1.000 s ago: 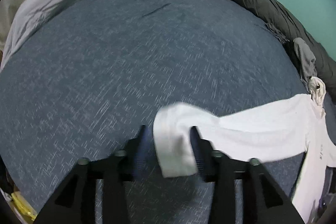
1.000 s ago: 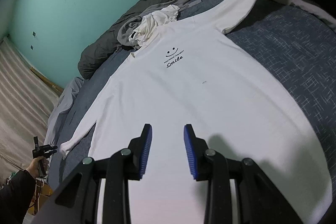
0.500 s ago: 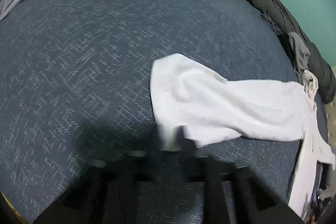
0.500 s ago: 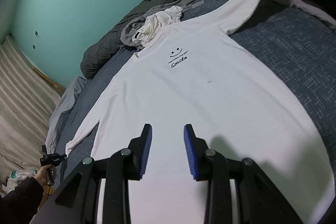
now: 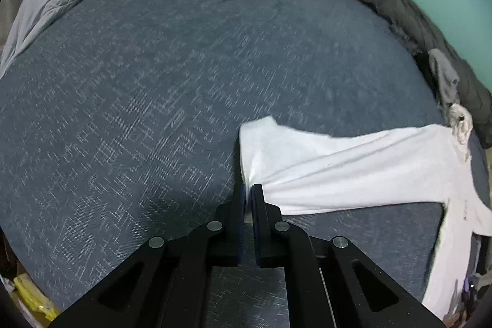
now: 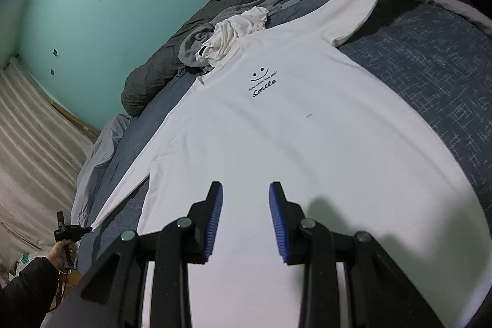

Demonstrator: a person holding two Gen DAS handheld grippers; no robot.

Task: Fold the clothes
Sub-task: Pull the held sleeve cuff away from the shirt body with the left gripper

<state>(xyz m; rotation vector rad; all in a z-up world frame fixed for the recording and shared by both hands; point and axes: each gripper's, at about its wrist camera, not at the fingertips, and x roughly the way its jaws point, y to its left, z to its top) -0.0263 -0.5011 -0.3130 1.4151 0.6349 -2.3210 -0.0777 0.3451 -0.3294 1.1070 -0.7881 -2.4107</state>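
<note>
Left wrist view: the left gripper (image 5: 248,189) is clamped on the cuff edge of a white sleeve (image 5: 338,168), which stretches away to the right across a blue-grey bedspread (image 5: 153,97). The cloth puckers where the jaws pinch it.

Right wrist view: the right gripper (image 6: 246,195) hovers with its jaws parted and nothing between them, above the lower body of the white shirt (image 6: 292,128). The shirt lies flat on the bed, both sleeves spread. Far left, a hand (image 6: 63,248) holds the other gripper at the sleeve tip.
</note>
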